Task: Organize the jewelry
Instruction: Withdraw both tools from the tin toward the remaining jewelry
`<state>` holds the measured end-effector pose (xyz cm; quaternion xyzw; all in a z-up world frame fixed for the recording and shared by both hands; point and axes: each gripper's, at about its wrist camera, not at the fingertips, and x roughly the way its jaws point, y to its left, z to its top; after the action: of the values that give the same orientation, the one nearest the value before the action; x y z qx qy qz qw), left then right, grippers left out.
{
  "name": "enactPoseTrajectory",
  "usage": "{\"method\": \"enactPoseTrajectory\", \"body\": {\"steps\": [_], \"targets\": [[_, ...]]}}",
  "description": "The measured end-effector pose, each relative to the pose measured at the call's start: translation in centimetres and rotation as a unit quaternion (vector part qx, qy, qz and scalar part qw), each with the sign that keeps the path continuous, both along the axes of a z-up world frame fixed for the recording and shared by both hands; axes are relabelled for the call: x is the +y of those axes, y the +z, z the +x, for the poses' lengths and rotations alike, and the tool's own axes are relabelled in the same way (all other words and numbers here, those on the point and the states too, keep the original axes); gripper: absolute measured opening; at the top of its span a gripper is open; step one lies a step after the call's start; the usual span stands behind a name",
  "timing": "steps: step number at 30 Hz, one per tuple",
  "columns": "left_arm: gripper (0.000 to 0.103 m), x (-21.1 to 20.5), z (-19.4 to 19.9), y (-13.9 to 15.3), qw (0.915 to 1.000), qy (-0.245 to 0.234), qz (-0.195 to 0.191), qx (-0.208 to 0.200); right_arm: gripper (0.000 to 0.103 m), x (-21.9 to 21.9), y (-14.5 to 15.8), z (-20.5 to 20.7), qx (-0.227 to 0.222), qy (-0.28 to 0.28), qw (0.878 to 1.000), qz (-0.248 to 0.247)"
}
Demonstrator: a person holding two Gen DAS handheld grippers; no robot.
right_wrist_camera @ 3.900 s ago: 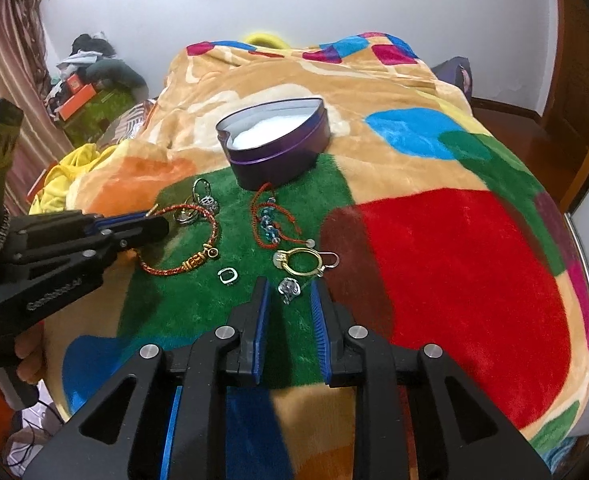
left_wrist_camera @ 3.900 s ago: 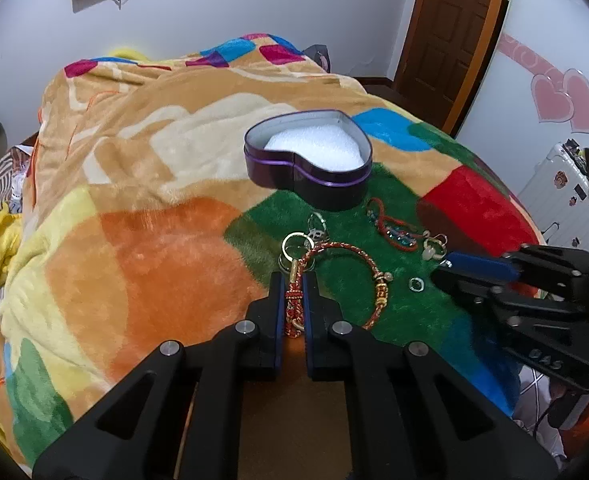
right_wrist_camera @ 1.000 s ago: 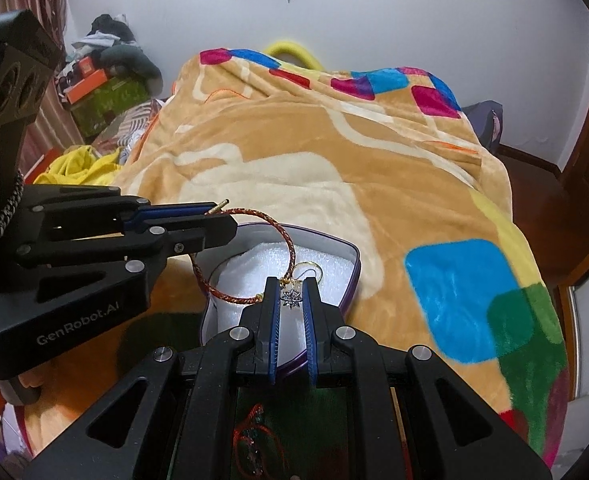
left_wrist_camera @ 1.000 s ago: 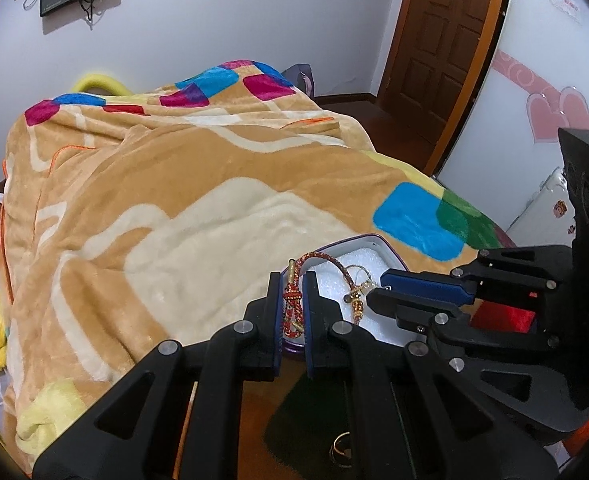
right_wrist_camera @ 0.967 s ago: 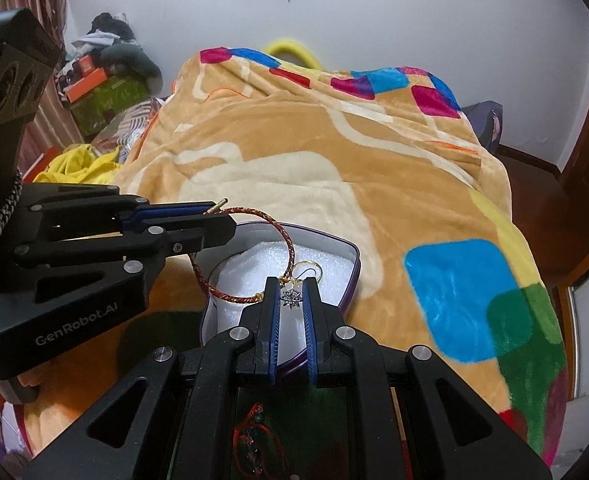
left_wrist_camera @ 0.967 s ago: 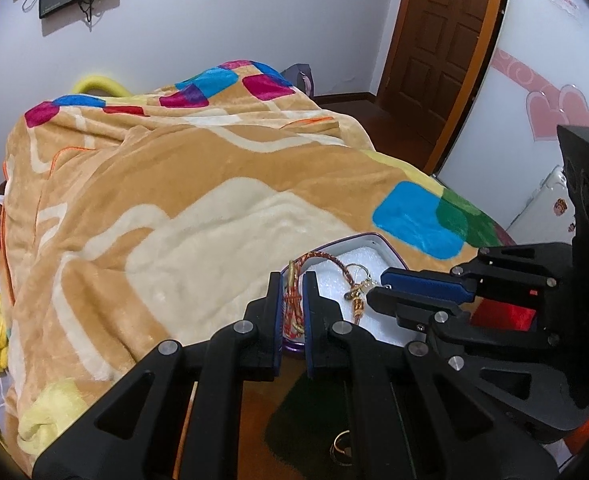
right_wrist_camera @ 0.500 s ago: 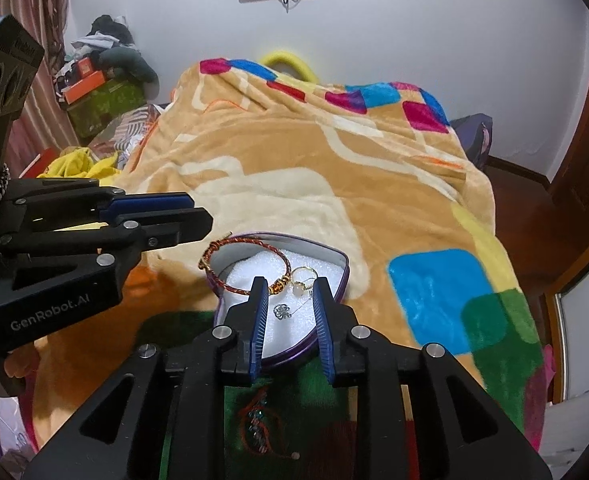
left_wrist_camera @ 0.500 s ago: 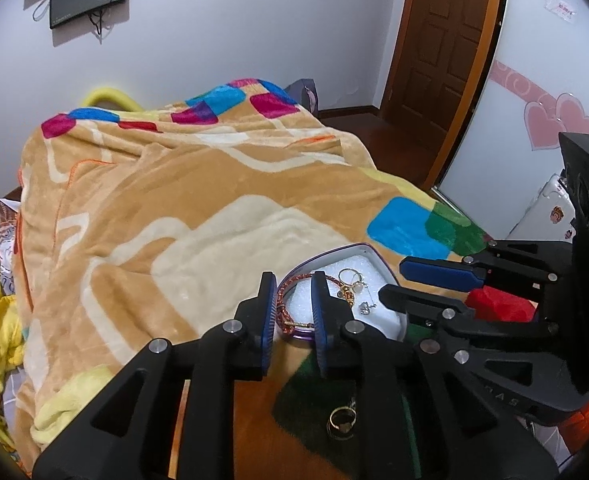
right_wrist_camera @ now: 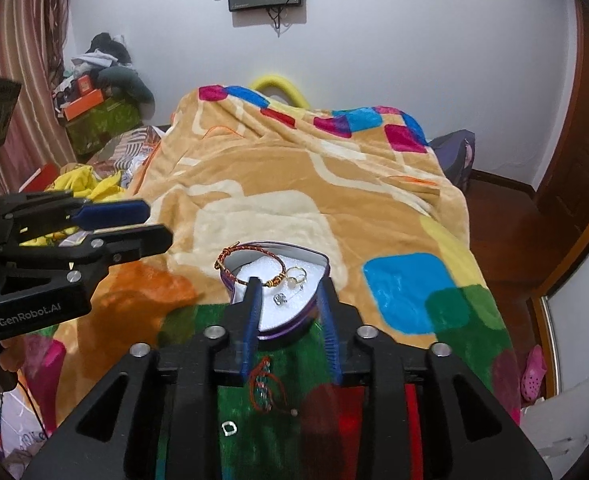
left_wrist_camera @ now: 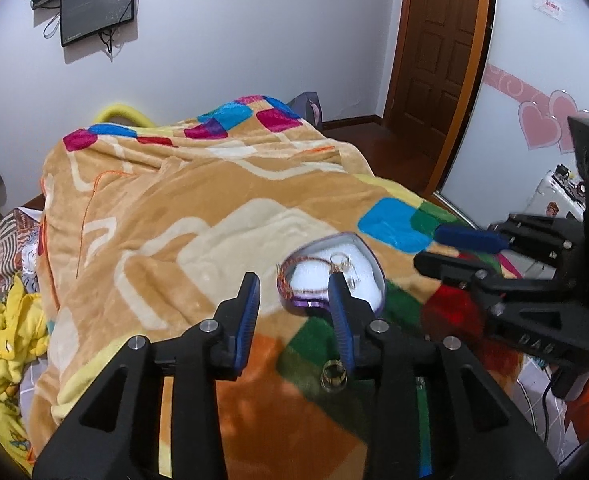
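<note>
On left claw (right_wrist_camera: pixel 150 226) side: "GenRobot.AI" lettering; both it and right claw (right_wrist_camera: pixel 288 296) just spreading, nothing between.

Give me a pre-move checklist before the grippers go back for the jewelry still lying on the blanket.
1. Left gripper empty, fingers just opening: ok.
2. Right gripper empty, fingers just opening: ok.
3. Red-and-gold bracelet fully inside heart-shaped tin: not ok, one end lies over the rim.
4. Gold ring and small silver charm on the tin's white foam: ok.
5. Red beaded bracelet on blanket, reachable: ok.
6. Other pieces left: cannot tell.
</note>
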<state>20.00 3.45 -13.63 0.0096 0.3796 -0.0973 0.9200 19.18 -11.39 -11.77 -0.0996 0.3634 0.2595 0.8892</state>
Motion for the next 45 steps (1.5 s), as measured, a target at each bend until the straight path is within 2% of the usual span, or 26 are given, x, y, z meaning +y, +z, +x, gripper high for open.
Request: {"method": "enactPoseTrajectory", "body": {"steps": [2,12,21,27,29,36,45], "targets": [[0.035,-0.1,-0.5,-0.5,1.0000,-0.002,0.001,0.009,0.037,-0.5,0.1,-0.4,-0.003,-0.005,1.000,0.005],[0.035,-1.8,-2.0,-5.3,0.9970,-0.022,0.012,0.073,0.037,-2.2,-1.2,-1.5,0.016,-0.019,1.000,0.006],[0.034,-3.2,-1.2,-7.9,0.9944,-0.036,0.016,0.098,0.037,-3.8,-3.1,-1.5,0.044,-0.033,0.998,0.006],[0.026,-3.6,-0.6,-8.6,0.9933,-0.040,0.017,0.107,0.037,-4.2,-4.2,-1.5,0.058,-0.037,0.998,0.005],[0.020,-3.5,-0.6,-8.7,0.9935,-0.039,0.014,0.106,0.037,-4.4,-4.6,-1.6,0.064,-0.039,0.997,0.005],[0.020,-3.2,-1.0,-8.0,0.9949,-0.037,0.007,0.094,0.037,-5.3,-5.6,-1.6,0.080,-0.046,0.996,0.003],[0.020,-2.6,-2.1,-5.7,0.9975,-0.028,-0.007,0.065,0.037,-5.5,-6.1,-2.1,0.093,-0.043,0.995,0.005]]}}
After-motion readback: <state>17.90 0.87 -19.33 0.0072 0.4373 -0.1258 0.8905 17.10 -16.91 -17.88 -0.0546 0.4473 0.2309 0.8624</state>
